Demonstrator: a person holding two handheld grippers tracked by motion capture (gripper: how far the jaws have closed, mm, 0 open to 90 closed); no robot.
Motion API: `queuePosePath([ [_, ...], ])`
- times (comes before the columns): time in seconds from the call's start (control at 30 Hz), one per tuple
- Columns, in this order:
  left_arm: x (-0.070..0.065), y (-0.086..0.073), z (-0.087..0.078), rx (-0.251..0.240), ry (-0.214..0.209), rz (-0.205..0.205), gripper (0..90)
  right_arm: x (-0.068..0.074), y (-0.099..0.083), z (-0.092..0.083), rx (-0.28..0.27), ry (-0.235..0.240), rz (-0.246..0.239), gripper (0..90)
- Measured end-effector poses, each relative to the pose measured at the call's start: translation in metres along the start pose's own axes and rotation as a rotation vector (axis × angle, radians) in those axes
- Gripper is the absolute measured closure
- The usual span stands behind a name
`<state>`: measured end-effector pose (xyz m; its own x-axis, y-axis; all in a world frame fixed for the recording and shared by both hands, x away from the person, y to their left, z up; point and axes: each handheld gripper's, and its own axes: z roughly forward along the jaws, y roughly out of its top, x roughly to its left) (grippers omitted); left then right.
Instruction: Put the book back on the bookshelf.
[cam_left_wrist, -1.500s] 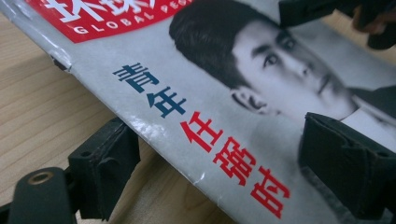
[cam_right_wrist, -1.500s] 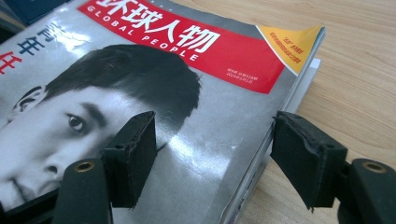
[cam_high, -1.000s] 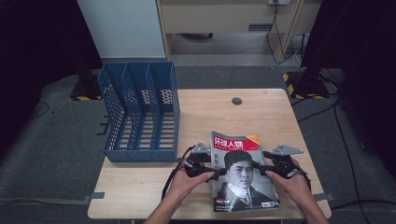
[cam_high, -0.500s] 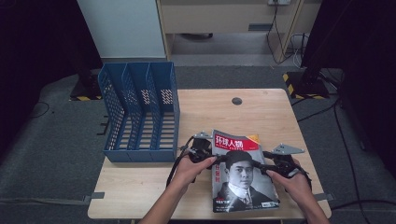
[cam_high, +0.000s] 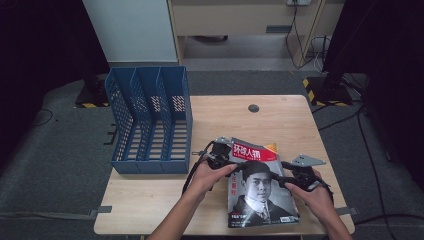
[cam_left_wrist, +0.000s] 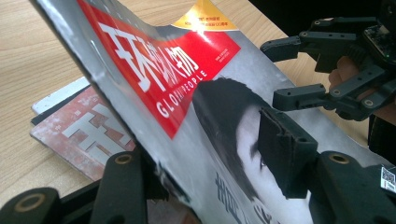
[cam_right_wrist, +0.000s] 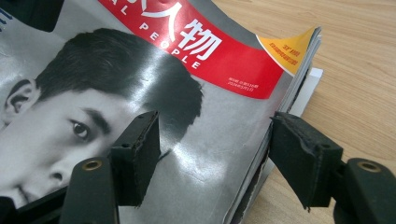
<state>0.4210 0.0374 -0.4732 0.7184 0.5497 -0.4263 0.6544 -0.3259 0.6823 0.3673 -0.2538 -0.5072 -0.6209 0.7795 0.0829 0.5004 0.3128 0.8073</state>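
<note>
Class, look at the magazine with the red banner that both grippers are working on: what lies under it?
Under the lifted magazine lies a second one with a reddish cover, flat on the table. Most of its cover is hidden, so its title cannot be read.

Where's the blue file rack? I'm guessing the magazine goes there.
High view: the blue file rack stands at the table's left edge, left of the magazine.

Black tongs (cam_high: 231, 161), grey three-cornered plates, trailing black cables.

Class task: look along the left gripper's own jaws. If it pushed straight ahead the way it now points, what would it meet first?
The magazine: its edge already sits between the jaws of the left gripper, which have just been closing on it. Farther along that line is the right gripper, though depth is hard to judge.
</note>
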Motion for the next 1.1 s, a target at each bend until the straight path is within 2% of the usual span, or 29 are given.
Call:
queuePosePath([
  [0.07, 0.002, 0.002, 0.001, -0.001, -0.007, -0.012, 47.2, 0.0, 0.0, 0.0, 0.001, 0.001, -0.004, 33.6],
  [0.2, 0.004, 0.006, 0.005, 0.002, 0.005, -0.025, 47.1, 0.002, 0.002, 0.0, -0.024, 0.01, -0.015, 33.8],
  [0.27, 0.006, 0.007, 0.005, -0.002, 0.007, -0.028, 47.1, 0.005, 0.003, 0.002, -0.021, 0.014, -0.032, 32.5],
  [0.33, 0.009, 0.008, 0.006, -0.015, 0.0, -0.05, 47.7, 0.006, 0.003, 0.005, -0.003, 0.009, -0.038, 32.1],
  [0.53, 0.013, 0.009, 0.009, -0.013, 0.001, -0.051, 52.1, 0.005, 0.001, 0.006, 0.004, 0.009, -0.04, 31.7],
  [0.83, 0.011, 0.013, 0.014, -0.007, -0.014, -0.051, 53.3, 0.008, 0.002, 0.008, 0.006, 0.016, -0.049, 30.9],
  [0.97, 0.011, 0.013, 0.016, -0.006, -0.013, -0.065, 50.6, 0.008, 0.002, 0.008, 0.011, 0.014, -0.053, 30.2],
  [1.07, 0.012, 0.013, 0.017, -0.014, -0.025, -0.075, 42.2, 0.008, 0.002, 0.009, 0.013, 0.013, -0.051, 29.5],
  [1.1, 0.013, 0.013, 0.016, -0.016, -0.026, -0.079, 42.2, 0.008, 0.002, 0.009, 0.012, 0.013, -0.052, 29.4],
])
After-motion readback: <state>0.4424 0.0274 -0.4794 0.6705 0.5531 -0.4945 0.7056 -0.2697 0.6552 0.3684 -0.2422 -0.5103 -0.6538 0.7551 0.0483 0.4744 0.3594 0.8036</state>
